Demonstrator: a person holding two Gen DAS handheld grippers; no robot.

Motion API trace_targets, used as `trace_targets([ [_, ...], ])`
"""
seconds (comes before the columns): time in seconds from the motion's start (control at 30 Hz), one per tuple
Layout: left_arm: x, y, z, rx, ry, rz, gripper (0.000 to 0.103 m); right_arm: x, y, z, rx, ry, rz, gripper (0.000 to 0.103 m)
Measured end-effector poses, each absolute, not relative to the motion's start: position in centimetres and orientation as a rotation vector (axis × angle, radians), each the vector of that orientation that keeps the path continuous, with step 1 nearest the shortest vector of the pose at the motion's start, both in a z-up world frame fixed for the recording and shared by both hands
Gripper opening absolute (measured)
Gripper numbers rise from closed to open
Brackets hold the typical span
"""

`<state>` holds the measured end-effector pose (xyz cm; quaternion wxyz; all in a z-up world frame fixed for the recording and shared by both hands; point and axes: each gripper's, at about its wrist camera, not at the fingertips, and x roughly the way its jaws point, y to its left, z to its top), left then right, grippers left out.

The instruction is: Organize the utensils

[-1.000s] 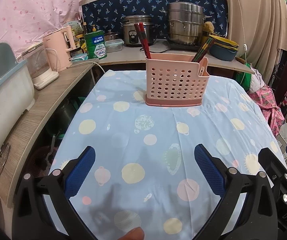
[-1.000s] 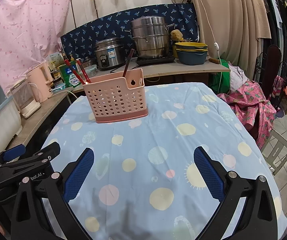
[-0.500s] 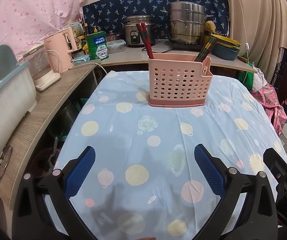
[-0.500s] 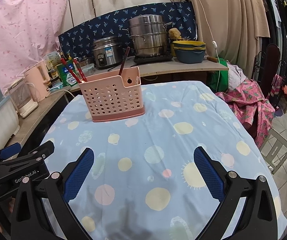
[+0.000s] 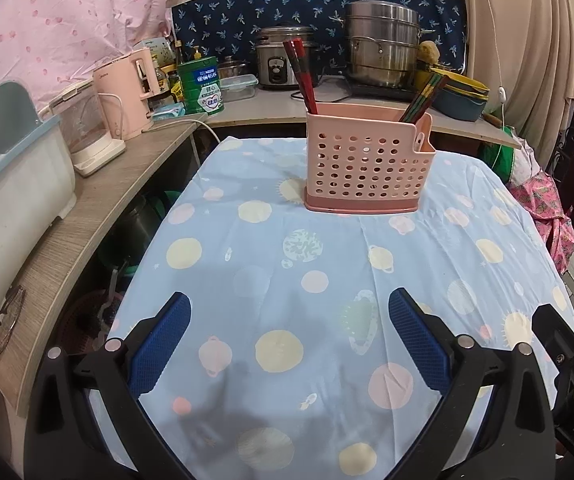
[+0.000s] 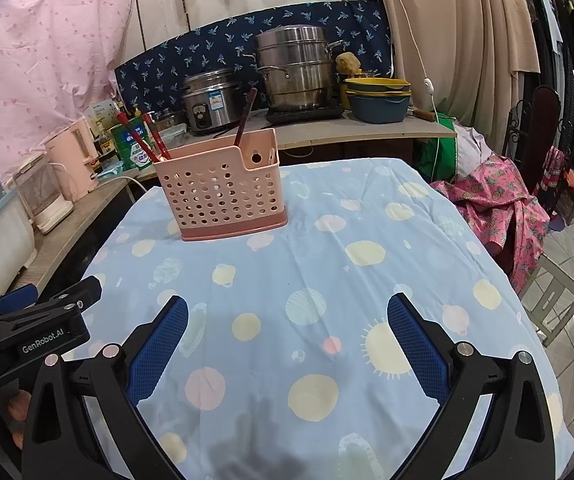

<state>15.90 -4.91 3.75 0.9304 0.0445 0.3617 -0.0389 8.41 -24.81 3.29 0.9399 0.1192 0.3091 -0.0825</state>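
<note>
Tabletop under a blue dotted cloth lies bare from its near edge up to the pink perforated utensil caddy, which stands toward the far side holding red chopsticks at its left end and dark patterned chopsticks at its right. Both tools hang over the near edge released and empty, the left tool and the right tool each with blue pads spread wide, and open floor falls away past the cloth's right edge. Lettering "GenRobot.AI" reads on the left tool's body in the right wrist view, while the green tin on the side counter carries print too small to read.
</note>
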Motion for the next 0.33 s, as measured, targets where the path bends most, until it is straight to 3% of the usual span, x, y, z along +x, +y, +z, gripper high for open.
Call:
trace_targets([
  [0.33, 16.22, -4.9, 3.75, 0.092, 0.739, -0.098, 0.095, 8.67, -24.59, 3.14, 0.226, 0.635, -0.177, 0.096],
])
